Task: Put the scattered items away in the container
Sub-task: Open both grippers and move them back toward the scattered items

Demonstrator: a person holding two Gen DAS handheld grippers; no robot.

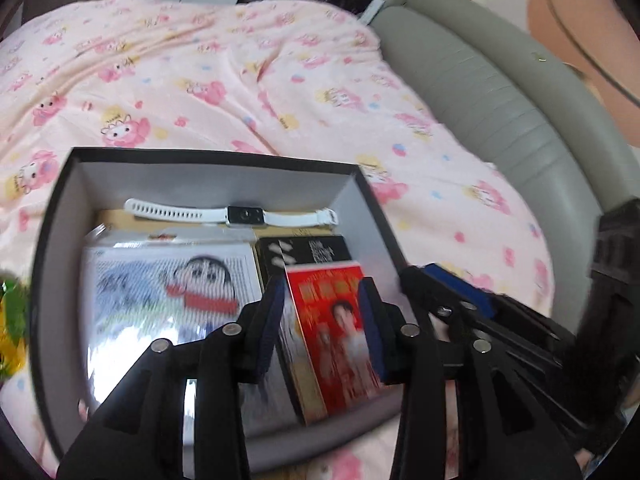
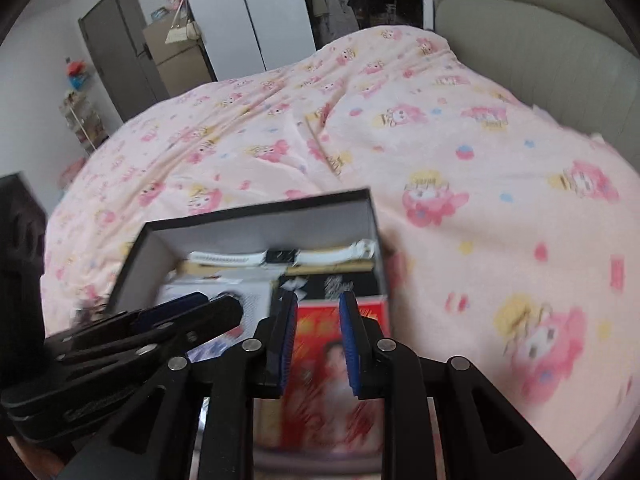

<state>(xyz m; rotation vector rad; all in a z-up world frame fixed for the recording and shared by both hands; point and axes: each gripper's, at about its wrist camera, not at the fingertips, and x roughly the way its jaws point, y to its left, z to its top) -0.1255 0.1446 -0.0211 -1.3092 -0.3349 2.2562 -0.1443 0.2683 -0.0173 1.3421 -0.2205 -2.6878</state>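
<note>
1. Right now the left hand-held gripper (image 1: pixel 324 320) is hanging over the near right part of the black box (image 1: pixel 52 216), which is sitting on the pink cartoon-print bed cover (image 1: pixel 240 80). Its blue pads are standing apart on either side of the red packet (image 1: pixel 340 340); whether they are actually pressing on it is not clear through the blur.
2. The right hand-held gripper (image 2: pixel 318 344) is hovering over the same red packet, its pads (image 2: pixel 288 340) apart with nothing between them, and nothing is being carried.
3. Inside the box a white watch (image 1: pixel 232 212) is lying along the far wall, a cartoon-printed sleeve (image 1: pixel 172 280) is filling the left side, and a black carton (image 1: pixel 304 252) is lying just beyond the red packet.
4. Judging by this, the placing step is being finished: the red packet is sitting tilted in the box's near right corner, propped rather than flat.
5. A green and yellow wrapper (image 1: pixel 12 320) is lying outside the box at the left edge, so the next move is probably calling for the left gripper to let go fully, lift clear of the box wall and swing left to fetch it.
</note>
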